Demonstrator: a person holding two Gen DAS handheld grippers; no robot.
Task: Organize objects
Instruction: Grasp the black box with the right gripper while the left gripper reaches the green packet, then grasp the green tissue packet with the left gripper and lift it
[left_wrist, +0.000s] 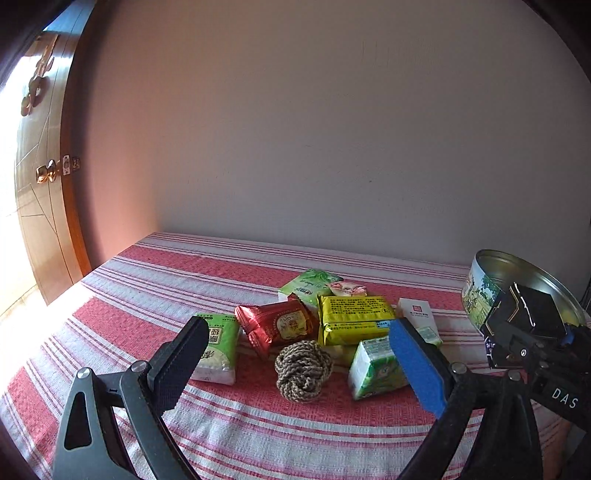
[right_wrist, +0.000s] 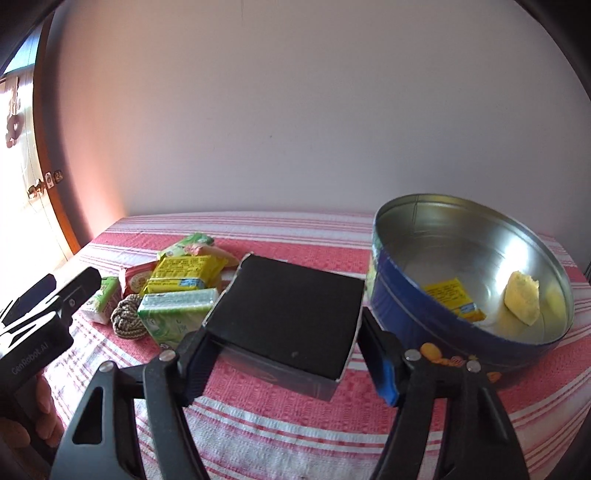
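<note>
A black box (right_wrist: 284, 314) sits between the fingers of my right gripper (right_wrist: 288, 328), which is shut on its two sides just left of the round blue tin (right_wrist: 406, 317). The tin holds a yellow packet (right_wrist: 452, 299) and a pale yellow lump (right_wrist: 522, 302). My left gripper (left_wrist: 297, 328) is open and hovers before a pile on the striped cloth: a rope ball (left_wrist: 303, 369), a red packet (left_wrist: 280, 325), a yellow packet (left_wrist: 354, 314) and green packs (left_wrist: 218, 347). In the left wrist view the black box (left_wrist: 524, 310) shows in front of the tin (left_wrist: 476, 295).
A white card box (left_wrist: 415, 308), a pink wrapped sweet (left_wrist: 347, 288) and another green pack (left_wrist: 373, 369) lie in the pile. A plain wall stands behind the red-striped table (left_wrist: 147, 295). A wooden door (left_wrist: 44, 206) is at the left. A hand (right_wrist: 40, 398) grips the left tool.
</note>
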